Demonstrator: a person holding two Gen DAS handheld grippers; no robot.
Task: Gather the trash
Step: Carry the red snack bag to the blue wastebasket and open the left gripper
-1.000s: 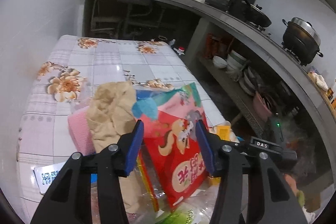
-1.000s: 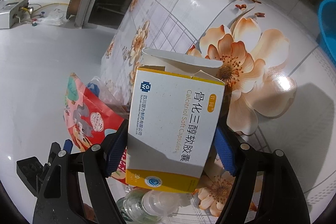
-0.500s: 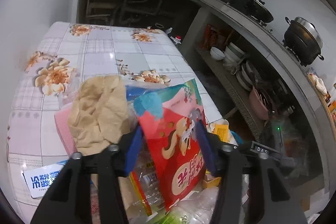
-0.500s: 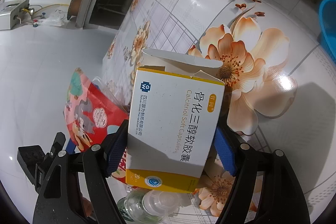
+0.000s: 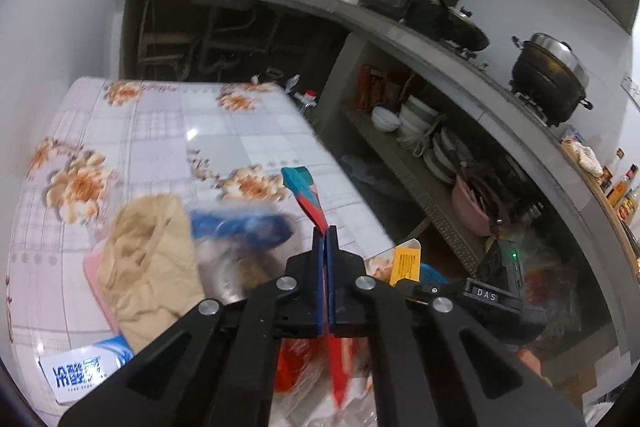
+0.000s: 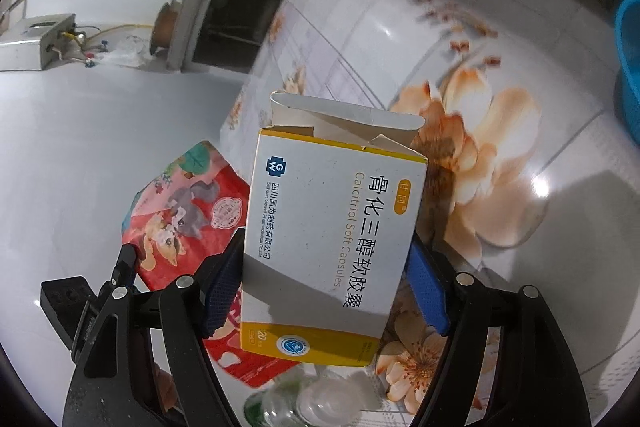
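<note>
Trash pickup underway. Left gripper (image 5: pixel 325 235) clenched on red snack pouch (image 5: pixel 310 199), edge-on, at 12 o'clock above floral table (image 5: pixel 160 131). Right gripper (image 6: pixel 324 267) clamps open medicine carton (image 6: pixel 332 227). Next, likely: carry both to bin, none visible.

the right gripper (image 6: pixel 324 291) clamps a white and yellow medicine box (image 6: pixel 334 239) above the flowered tablecloth (image 6: pixel 500 147). a red snack packet (image 6: pixel 180 219) sits left of it, pinched by the left gripper (image 6: pixel 128 259).

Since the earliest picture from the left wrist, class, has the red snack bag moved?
Yes. The red snack bag has turned edge-on, pinched in the shut left gripper, above the floral tablecloth.
</note>
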